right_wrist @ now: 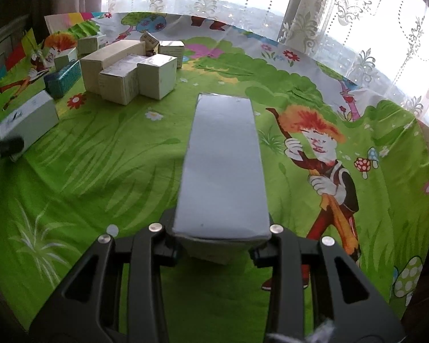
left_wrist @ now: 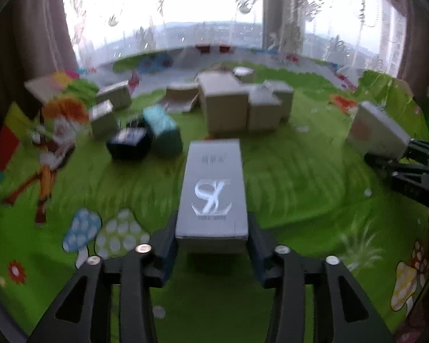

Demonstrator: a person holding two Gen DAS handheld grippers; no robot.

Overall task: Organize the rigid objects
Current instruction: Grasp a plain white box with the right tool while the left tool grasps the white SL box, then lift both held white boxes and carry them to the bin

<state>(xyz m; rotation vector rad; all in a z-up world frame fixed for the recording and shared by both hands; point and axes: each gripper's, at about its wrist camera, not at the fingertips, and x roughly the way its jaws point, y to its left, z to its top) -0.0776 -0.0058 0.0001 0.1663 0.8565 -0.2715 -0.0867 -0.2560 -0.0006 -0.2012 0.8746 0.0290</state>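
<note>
Grey box [left_wrist: 211,191]: pinched at its near end by left gripper [left_wrist: 211,245] — likely for carrying to stacked boxes [left_wrist: 243,103] ahead.
Right gripper [right_wrist: 221,243]: clamps plain box [right_wrist: 223,165] lengthwise — ready to place.

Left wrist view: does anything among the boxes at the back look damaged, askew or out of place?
Yes. Left of the cluster of tan boxes, one flattened carton lies open with its flaps spread, unlike the closed boxes around it. A teal box leans tilted beside a dark box. The frame is blurred, so finer damage cannot be judged.
</note>
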